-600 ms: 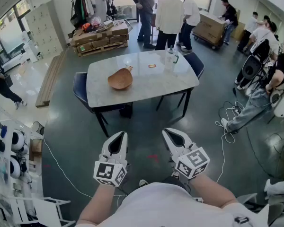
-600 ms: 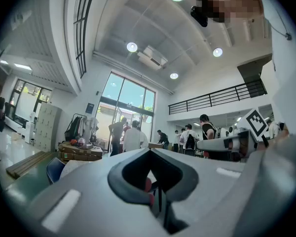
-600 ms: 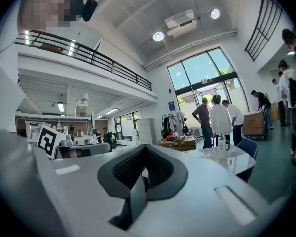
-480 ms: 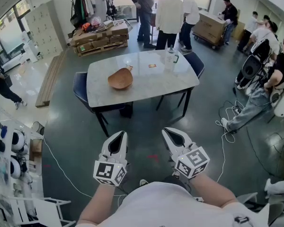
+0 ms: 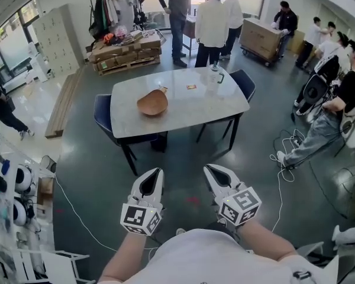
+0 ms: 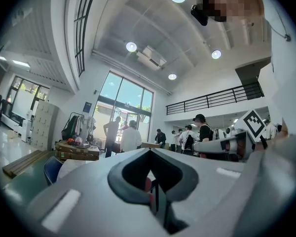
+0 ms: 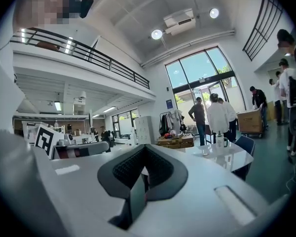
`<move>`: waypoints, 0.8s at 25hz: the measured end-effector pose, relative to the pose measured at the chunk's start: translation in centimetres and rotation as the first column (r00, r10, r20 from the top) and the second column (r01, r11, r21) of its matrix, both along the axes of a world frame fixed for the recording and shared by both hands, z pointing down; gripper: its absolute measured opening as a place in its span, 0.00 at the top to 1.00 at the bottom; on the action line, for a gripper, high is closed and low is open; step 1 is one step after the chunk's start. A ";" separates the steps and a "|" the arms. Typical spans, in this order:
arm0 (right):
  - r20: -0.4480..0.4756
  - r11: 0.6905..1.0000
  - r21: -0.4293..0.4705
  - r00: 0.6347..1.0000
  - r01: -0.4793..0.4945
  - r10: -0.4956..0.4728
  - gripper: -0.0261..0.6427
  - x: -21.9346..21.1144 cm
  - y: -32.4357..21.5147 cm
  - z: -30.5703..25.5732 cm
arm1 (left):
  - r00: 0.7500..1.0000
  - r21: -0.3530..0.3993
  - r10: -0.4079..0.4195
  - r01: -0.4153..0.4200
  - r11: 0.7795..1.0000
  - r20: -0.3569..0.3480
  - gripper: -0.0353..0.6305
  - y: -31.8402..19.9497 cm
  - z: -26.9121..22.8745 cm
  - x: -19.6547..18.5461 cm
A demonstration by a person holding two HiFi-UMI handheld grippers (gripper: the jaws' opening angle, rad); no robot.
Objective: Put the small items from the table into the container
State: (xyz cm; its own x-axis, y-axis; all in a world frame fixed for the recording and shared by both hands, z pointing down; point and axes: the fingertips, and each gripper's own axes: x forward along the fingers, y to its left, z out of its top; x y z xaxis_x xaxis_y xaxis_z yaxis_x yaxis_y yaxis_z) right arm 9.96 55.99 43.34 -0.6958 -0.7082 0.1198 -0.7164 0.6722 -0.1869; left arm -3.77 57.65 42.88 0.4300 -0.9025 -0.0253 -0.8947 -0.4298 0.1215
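On the far tabletop [image 5: 189, 108], a small flat item [image 5: 191, 87] lies right of the wooden bowl [image 5: 152, 103]. It looks light, thin and stiff, probably best pinched by an edge. Well apart, near the person, the left hand-held gripper [image 5: 156, 171] and right hand-held gripper [image 5: 209, 168] are clenched, empty.

White marble table [image 5: 195, 108] with wooden bowl [image 5: 152, 103], small card [image 5: 191, 87], clear bottle [image 5: 213, 76]
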 end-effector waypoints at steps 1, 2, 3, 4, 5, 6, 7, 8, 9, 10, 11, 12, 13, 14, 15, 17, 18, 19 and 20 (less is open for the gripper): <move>0.001 1.000 -0.004 1.000 0.001 -0.001 0.92 0.0 0.0 0.1 | 1.000 -0.004 0.005 -0.005 1.000 -0.001 0.94 0.0 0.1 0.1; 0.002 1.000 -0.008 1.000 0.003 -0.003 0.92 -0.1 0.0 0.1 | 1.000 -0.008 0.009 -0.009 1.000 -0.002 0.94 0.0 0.2 0.2; 0.001 1.000 -0.012 1.000 0.006 -0.006 0.92 -0.3 0.0 0.2 | 1.000 -0.014 0.010 -0.010 1.000 -0.002 0.94 0.0 0.3 0.2; -0.001 1.000 -0.016 1.000 0.009 -0.009 0.92 -0.5 0.1 0.3 | 1.000 -0.020 0.008 -0.008 1.000 -0.001 0.94 0.0 0.4 0.2; -0.003 1.000 -0.021 1.000 0.011 -0.011 0.92 -0.7 0.2 0.5 | 1.000 -0.026 0.006 -0.006 1.000 0.000 0.94 -0.1 0.6 0.1; -0.005 1.000 -0.026 1.000 0.012 -0.012 0.92 -0.9 0.3 0.7 | 1.000 -0.033 0.006 -0.006 0.999 -0.001 0.94 -0.1 0.8 0.0; -0.005 0.999 -0.033 1.000 0.010 -0.011 0.92 -1.0 0.5 0.9 | 1.000 -0.041 0.008 -0.009 0.999 -0.005 0.94 -0.2 1.1 0.0; -0.005 0.999 -0.039 1.000 0.007 -0.007 0.92 -1.0 0.6 1.0 | 1.000 -0.048 0.014 -0.014 0.999 -0.011 0.94 -0.2 1.3 0.1; -0.005 0.999 -0.044 1.000 0.002 -0.002 0.92 -0.8 0.7 1.2 | 1.000 -0.056 0.020 -0.021 0.998 -0.014 0.94 -0.2 1.4 0.3; -0.004 0.999 -0.048 1.000 -0.005 0.005 0.92 -0.5 0.8 1.3 | 1.000 -0.063 0.027 -0.028 0.998 -0.013 0.94 -0.3 1.6 0.5; -0.005 0.998 -0.053 1.000 -0.015 0.015 0.92 -0.2 0.8 1.4 | 0.999 -0.071 0.032 -0.032 0.997 -0.006 0.94 -0.4 1.8 0.9; -0.006 0.998 -0.061 1.000 -0.026 0.026 0.92 0.2 0.8 1.7 | 0.999 -0.079 0.034 -0.034 0.996 0.002 0.94 -0.6 2.1 1.2; -0.008 0.997 -0.073 0.999 -0.038 0.037 0.92 0.5 0.8 2.1 | 0.999 -0.087 0.036 -0.035 0.996 0.007 0.94 -0.7 2.4 1.5; -0.010 0.995 -0.088 0.999 -0.048 0.047 0.92 0.8 0.8 2.6 | 0.999 -0.095 0.039 -0.038 0.995 0.006 0.94 -0.9 2.7 1.8; -0.011 0.993 -0.103 0.998 -0.056 0.055 0.92 1.0 0.7 3.0 | 0.999 -0.103 0.044 -0.043 0.994 0.001 0.94 -1.0 3.0 2.0; -0.012 0.991 -0.121 0.998 -0.064 0.063 0.92 1.0 0.6 3.6 | 0.998 -0.115 0.058 -0.059 0.992 -0.011 0.95 -1.3 3.6 2.4; -0.012 0.990 -0.122 0.998 -0.066 0.065 0.92 1.1 0.4 3.7 | 0.998 -0.119 0.065 -0.066 0.991 -0.014 0.95 -1.5 3.8 2.6; -0.010 0.990 -0.120 0.998 -0.067 0.066 0.92 1.1 0.3 3.6 | 0.998 -0.120 0.069 -0.070 0.990 -0.014 0.95 -1.8 3.9 2.8; -0.006 0.991 -0.118 0.998 -0.068 0.068 0.92 1.2 0.1 3.4 | 0.997 -0.122 0.071 -0.072 0.990 -0.014 0.95 -2.2 3.8 3.0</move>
